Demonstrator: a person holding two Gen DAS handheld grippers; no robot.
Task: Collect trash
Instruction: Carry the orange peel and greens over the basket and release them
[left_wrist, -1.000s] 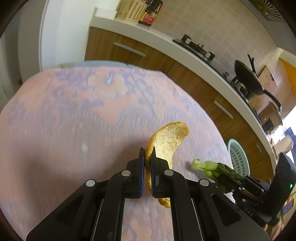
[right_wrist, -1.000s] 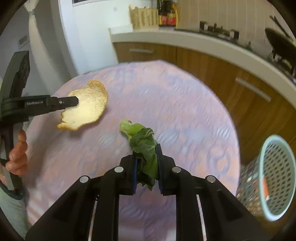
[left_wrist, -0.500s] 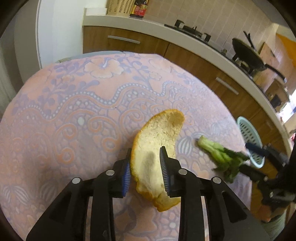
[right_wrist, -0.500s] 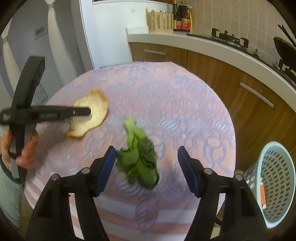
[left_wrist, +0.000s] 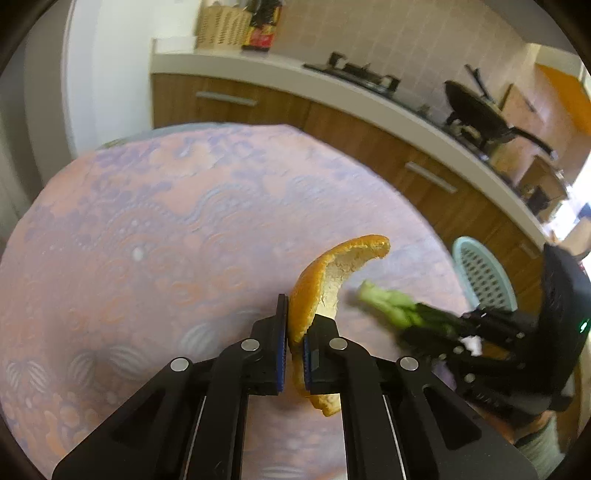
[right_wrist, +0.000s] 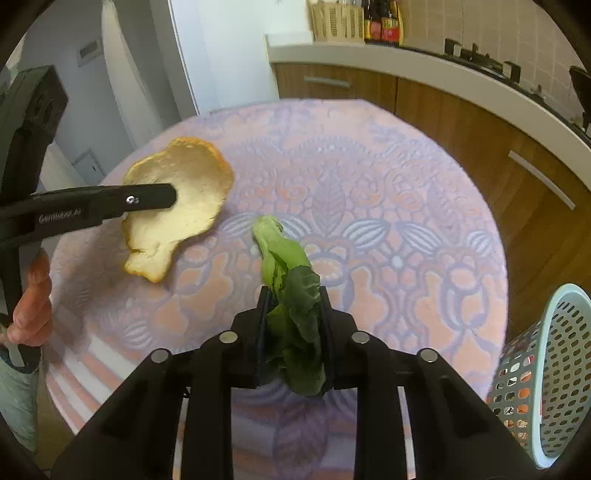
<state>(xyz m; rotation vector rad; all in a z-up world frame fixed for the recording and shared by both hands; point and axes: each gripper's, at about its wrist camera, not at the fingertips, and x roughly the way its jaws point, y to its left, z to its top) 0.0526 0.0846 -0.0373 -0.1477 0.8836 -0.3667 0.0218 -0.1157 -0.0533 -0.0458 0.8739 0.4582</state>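
Note:
My left gripper is shut on a large orange peel and holds it above the round table. The peel also shows in the right wrist view, clamped by the left gripper. My right gripper is shut on a green leafy vegetable scrap, its pale stem pointing forward over the table. The scrap also shows in the left wrist view, held by the right gripper. A pale blue perforated trash basket stands on the floor to the right of the table; it also shows in the left wrist view.
The round table has a pink and lilac patterned cloth. A wooden kitchen counter with a white top, a stove and a black pan runs behind. A wicker basket and bottles stand at its end. The basket holds some trash.
Both grippers opened half a second ago with the peel and the greens lying between their fingers on the table; now both are shut on them again and lifted.

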